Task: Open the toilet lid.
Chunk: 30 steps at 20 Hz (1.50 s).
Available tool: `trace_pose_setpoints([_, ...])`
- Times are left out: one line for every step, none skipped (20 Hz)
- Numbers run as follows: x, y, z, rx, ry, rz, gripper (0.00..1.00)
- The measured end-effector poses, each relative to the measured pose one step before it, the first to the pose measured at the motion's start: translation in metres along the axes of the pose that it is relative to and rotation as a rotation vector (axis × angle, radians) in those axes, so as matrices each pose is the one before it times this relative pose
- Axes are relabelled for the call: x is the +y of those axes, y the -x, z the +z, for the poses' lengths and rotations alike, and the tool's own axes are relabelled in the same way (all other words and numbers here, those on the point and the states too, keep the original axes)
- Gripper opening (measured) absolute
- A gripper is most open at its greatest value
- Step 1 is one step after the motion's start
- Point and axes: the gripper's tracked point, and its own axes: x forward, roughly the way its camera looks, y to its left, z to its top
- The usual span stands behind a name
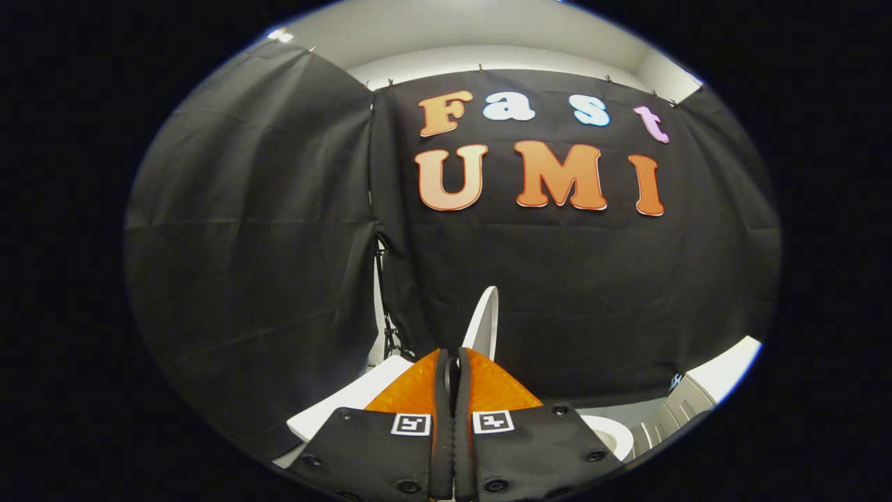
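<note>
Nearest to us, the claw [453,362] has its two fingers [411,394] pressed together along their whole length, with no gap that we can make out and nothing held between them. Each finger carries a small square marker [410,424] near its base.

Just beyond the fingertips, the toilet lid [486,324] stands raised, nearly upright, and we see it edge-on as a narrow white blade rising from behind the fingers. We cannot tell whether the fingertips touch it. To the right of the fingers, lower down, part of the white toilet bowl [613,434] curves into sight. To their left lies a flat white surface [355,397] that we cannot identify. Behind it all hangs the booth's black cloth wall [244,230], with a dark stand [385,307] showing in the gap between two panels.
</note>
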Motion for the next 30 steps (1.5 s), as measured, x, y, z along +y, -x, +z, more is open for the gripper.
trace_pose_setpoints([0.00707, -0.00143, -0.00119, 0.00151, 0.01174, 0.00524, 0.09])
trace_pose_setpoints([0.00717, -0.00220, -0.00052, 0.00082, 0.00898, 0.00679, 0.09])
trace_pose_setpoints([0.00676, -0.00140, -0.00194, 0.00300, 0.00321, 0.00945, 0.09])
trace_pose_setpoints([0.00612, -0.00240, -0.00065, 0.00140, -0.00529, 0.01117, 0.09])
trace_pose_setpoints([0.00570, -0.00094, -0.00126, 0.00471, -0.00837, 0.01091, 0.09])
trace_pose_setpoints([0.00733, -0.00368, 0.00131, 0.00221, -0.00807, 0.01464, 0.09])
trace_pose_setpoints([0.00698, -0.00176, -0.00126, 0.00445, -0.00387, 0.01650, 0.09])
trace_pose_setpoints([0.00653, -0.00212, -0.00218, 0.00324, -0.00137, 0.01462, 0.09])
trace_pose_setpoints([0.00667, -0.00179, -0.00210, 0.00252, 0.00314, 0.01455, 0.09])
trace_pose_setpoints([0.00699, -0.00092, -0.00134, 0.00199, 0.00443, 0.01262, 0.09])
trace_pose_setpoints([0.00594, -0.00196, -0.00215, 0.00355, 0.00502, 0.01137, 0.09])
trace_pose_setpoints([0.00501, -0.00222, -0.00035, -0.00094, 0.00719, 0.00550, 0.09])
trace_pose_setpoints([0.00314, -0.00160, -0.00003, 0.00167, 0.00682, 0.00214, 0.09])
trace_pose_setpoints([0.00247, -0.00169, -0.00063, 0.00042, 0.00052, 0.00435, 0.09])
trace_pose_setpoints([0.00381, 0.00023, -0.00165, 0.00603, -0.00526, 0.01084, 0.09])
trace_pose_setpoints([0.00057, -0.00201, 0.00115, -0.00335, -0.00779, -0.00255, 0.10])
trace_pose_setpoints([-0.00156, -0.00064, 0.00108, -0.00389, -0.01126, -0.00458, 0.11])
trace_pose_setpoints([-0.00459, 0.00133, 0.00094, -0.00259, -0.00735, -0.01261, 0.10])
trace_pose_setpoints([-0.00254, 0.00201, 0.00039, -0.00662, -0.00231, -0.00878, 0.12])
trace_pose_setpoints([-0.00050, -0.00019, -0.00011, -0.00499, 0.00175, -0.00399, 0.14])
trace_pose_setpoints([-0.00219, 0.00308, -0.00016, -0.00472, 0.00460, -0.00398, 0.16])
trace_pose_setpoints([-0.00282, -0.00104, 0.00272, -0.00461, 0.00002, -0.00883, 0.18])
trace_pose_setpoints([-0.00352, 0.00108, -0.00019, 0.00101, -0.00256, -0.00435, 0.18])
trace_pose_setpoints([0.00228, 0.00051, -0.00575, 0.01669, -0.01547, 0.01565, 0.19])
trace_pose_setpoints([0.00154, -0.00054, -0.00288, 0.01726, -0.02411, 0.01463, 0.25])
trace_pose_setpoints([-0.00037, 0.00070, -0.00228, 0.00867, -0.02267, 0.01330, 0.32])
trace_pose_setpoints([-0.00125, 0.00039, 0.00064, 0.00013, -0.01314, 0.00570, 0.35])
trace_pose_setpoints([-0.00298, 0.00078, 0.00310, 0.00137, -0.00286, -0.00222, 0.40])
trace_pose_setpoints([-0.00068, 0.00235, 0.00238, 0.00193, 0.00158, 0.00796, 0.45])
trace_pose_setpoints([0.00167, 0.00126, 0.00281, -0.00139, 0.00124, 0.01509, 0.52])
